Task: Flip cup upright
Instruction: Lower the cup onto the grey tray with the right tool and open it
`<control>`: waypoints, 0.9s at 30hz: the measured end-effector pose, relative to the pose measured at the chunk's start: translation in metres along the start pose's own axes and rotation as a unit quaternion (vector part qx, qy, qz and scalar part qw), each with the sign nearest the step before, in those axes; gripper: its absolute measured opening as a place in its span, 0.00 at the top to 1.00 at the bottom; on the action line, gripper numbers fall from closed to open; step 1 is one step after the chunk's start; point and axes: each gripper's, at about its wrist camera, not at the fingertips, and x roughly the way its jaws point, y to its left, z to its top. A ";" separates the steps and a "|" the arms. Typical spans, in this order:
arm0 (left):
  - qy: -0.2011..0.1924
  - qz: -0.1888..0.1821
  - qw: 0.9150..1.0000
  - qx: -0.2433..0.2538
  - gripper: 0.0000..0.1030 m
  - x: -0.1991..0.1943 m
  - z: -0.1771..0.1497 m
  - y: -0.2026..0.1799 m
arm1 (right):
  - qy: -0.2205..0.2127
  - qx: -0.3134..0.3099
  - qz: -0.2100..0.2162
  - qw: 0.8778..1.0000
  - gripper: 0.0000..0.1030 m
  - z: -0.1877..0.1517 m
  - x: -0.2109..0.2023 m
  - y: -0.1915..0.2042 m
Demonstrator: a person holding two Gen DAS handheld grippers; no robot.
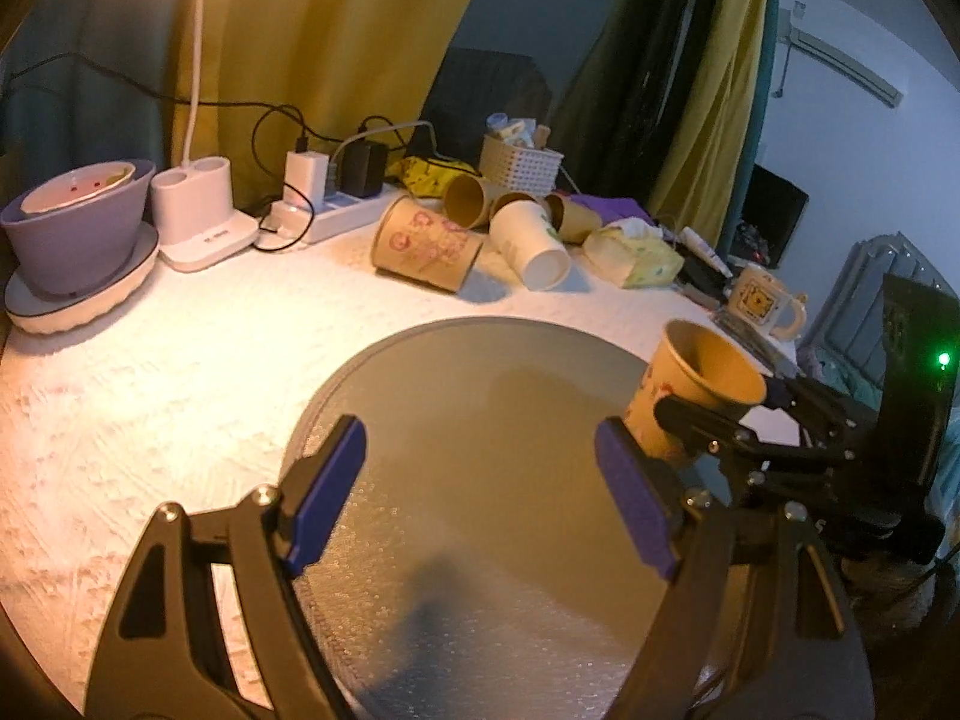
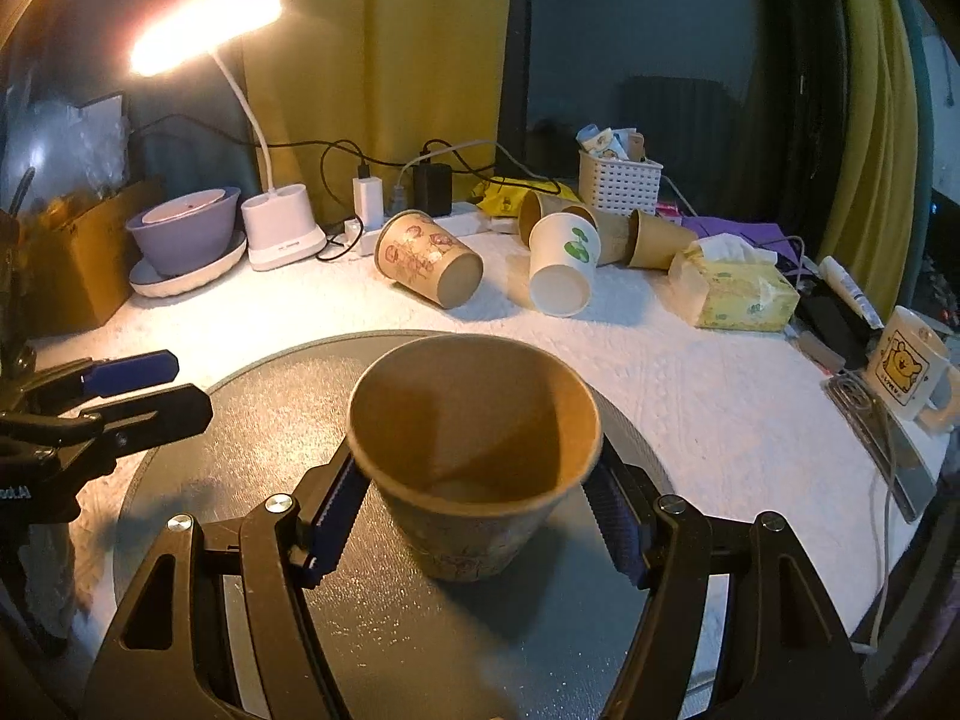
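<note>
A brown paper cup (image 2: 474, 468) with pink print stands mouth up on the round grey mat (image 2: 252, 456). My right gripper (image 2: 474, 516) is shut on the cup, one blue pad on each side of its wall. In the left wrist view the same cup (image 1: 690, 390) sits at the mat's right edge, held by the right gripper (image 1: 708, 420). My left gripper (image 1: 480, 492) is open and empty over the mat (image 1: 468, 390). It shows at the left of the right wrist view (image 2: 138, 384).
Several paper cups lie on their sides at the back: a printed brown one (image 2: 429, 267), a white one (image 2: 564, 270). A tissue pack (image 2: 735, 288), white basket (image 2: 618, 183), power strip (image 1: 336, 216), lamp base (image 2: 282, 231), purple bowl (image 2: 186, 234) and mug (image 2: 909, 372) ring the table.
</note>
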 end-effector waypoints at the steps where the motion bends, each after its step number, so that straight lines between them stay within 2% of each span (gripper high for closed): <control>1: 0.000 0.000 1.000 0.001 0.22 0.000 0.000 -0.001 | 0.000 0.001 -0.001 1.000 0.30 0.000 0.000 -0.001; 3: -0.001 0.001 1.000 0.008 0.22 -0.001 -0.001 -0.003 | 0.000 0.004 -0.002 1.000 0.30 -0.002 -0.001 -0.002; 7: -0.007 0.001 1.000 0.023 0.22 -0.004 -0.002 -0.010 | 0.003 0.008 0.001 1.000 0.23 -0.003 -0.003 -0.003; 18: -0.029 -0.001 0.998 0.053 0.22 -0.014 -0.004 -0.025 | 0.011 0.017 0.004 1.000 0.23 -0.013 -0.024 -0.001; 27: -0.051 -0.017 0.995 0.080 0.21 -0.026 -0.007 -0.041 | 0.000 0.033 -0.002 0.999 0.23 -0.022 -0.051 -0.003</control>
